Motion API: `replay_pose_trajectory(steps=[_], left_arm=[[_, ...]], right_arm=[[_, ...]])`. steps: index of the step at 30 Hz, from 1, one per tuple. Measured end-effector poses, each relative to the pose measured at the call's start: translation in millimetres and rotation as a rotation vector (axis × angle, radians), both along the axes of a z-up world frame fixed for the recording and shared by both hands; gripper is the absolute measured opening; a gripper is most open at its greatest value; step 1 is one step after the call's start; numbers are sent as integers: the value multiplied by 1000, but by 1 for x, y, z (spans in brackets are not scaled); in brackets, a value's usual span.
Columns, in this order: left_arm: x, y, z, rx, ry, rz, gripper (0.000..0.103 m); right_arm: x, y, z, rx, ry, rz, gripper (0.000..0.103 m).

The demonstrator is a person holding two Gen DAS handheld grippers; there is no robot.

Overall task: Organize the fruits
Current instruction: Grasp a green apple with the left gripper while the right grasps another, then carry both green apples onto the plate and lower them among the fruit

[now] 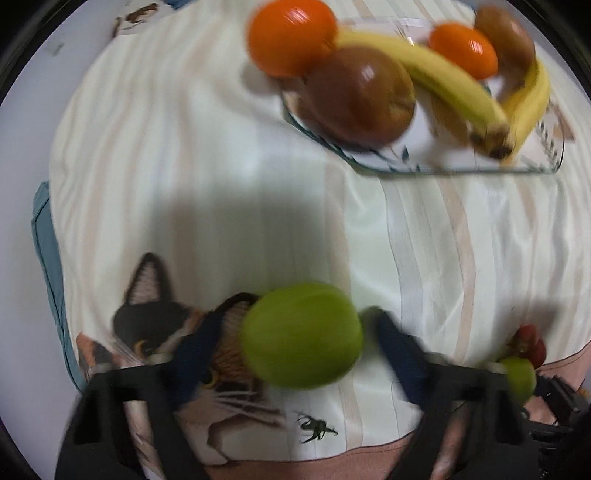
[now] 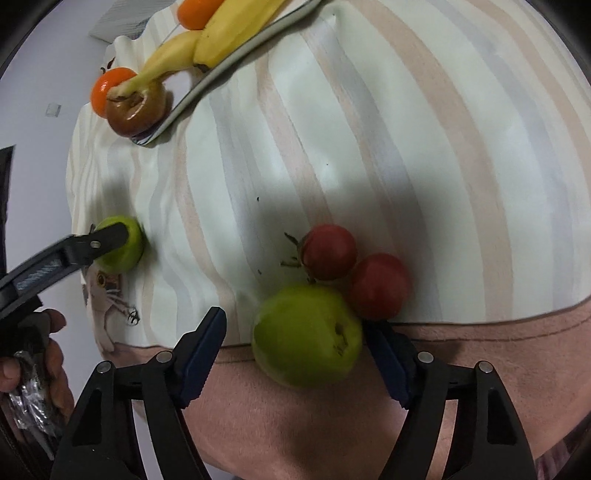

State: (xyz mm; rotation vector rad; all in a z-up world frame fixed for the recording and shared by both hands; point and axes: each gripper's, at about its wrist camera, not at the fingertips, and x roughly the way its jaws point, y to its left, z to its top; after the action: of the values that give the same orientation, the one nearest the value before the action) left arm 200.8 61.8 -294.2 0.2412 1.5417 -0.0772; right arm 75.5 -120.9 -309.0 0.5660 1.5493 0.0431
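In the left wrist view a green fruit (image 1: 302, 336) sits between the fingers of my left gripper (image 1: 295, 332), which close on its sides; the view is blurred. The same fruit (image 2: 123, 243) and the left gripper (image 2: 107, 236) show in the right wrist view. My right gripper (image 2: 295, 336) is open around a second green fruit (image 2: 306, 334), its right finger touching, the left finger apart. Two red fruits (image 2: 328, 253) (image 2: 378, 284) lie just beyond it. A glass tray (image 1: 424, 168) holds bananas (image 1: 454, 86), oranges (image 1: 463, 50) and brown fruits (image 1: 360, 94).
A striped cloth (image 2: 406, 147) with a cat print (image 1: 155, 314) covers the surface. A pink cloth edge (image 2: 295, 424) runs along the near side. One orange (image 1: 291, 35) lies at the tray's left rim. The white floor (image 2: 33, 129) shows at the left.
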Motion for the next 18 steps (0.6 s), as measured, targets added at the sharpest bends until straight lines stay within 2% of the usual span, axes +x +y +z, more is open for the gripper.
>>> replay_pose_trajectory(steps=[2,4,7,10,18], left_arm=[[-3,-4,-1,18,-20,-14,61],[-8,-4,4,17,-58,-10,61],[-17,-5,10,3,-76,16,61],[-44,-1,20,-29,-85,49,61],[-136,2,19,-109,13,102,61]], right_arm=[[1,3,1,-31,0,18,70],[2,4,1,-67,-10,44,59],[1,10,5,-78,-18,74,59],[-3,19,10,-99,-28,136,59],[-37,45,29,-212,-59,402,59]])
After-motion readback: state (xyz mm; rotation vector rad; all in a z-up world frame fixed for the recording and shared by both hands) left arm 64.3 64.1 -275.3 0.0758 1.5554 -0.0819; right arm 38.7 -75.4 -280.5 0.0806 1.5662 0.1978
